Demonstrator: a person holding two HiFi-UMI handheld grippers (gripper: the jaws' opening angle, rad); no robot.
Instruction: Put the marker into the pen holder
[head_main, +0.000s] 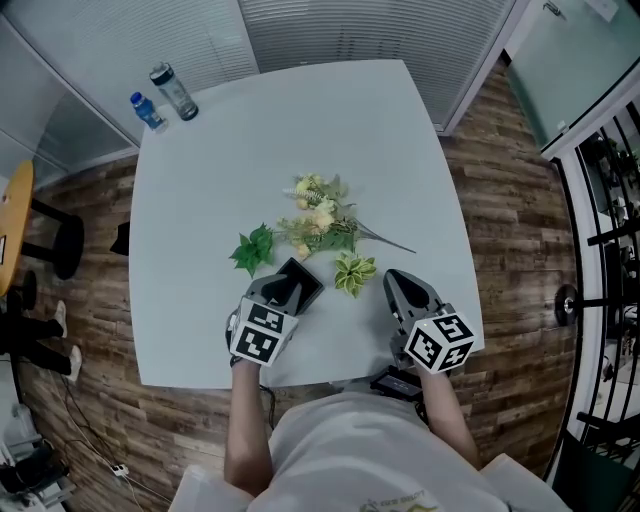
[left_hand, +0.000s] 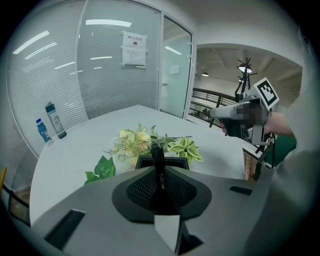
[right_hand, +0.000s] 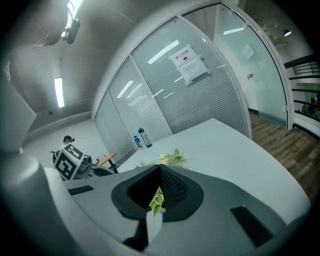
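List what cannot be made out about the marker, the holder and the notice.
- Inside of holder: left gripper view, blocked by left tongs and marker.
- Marker: head view, covered by those tongs.
- Print on notice: both gripper views, too small.
- Labels on bottles: head view, too small.

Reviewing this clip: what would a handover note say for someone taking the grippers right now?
Left gripper: shut on the slim black marker, angled down at the black square pen holder.
Right gripper: shut, empty, low over the white table near the person.
The holder stands at the near side, beside the artificial flowers and leaves.
Done: marker picked up and brought to the holder's opening.
Left: lower it in, open the jaws, pull back.
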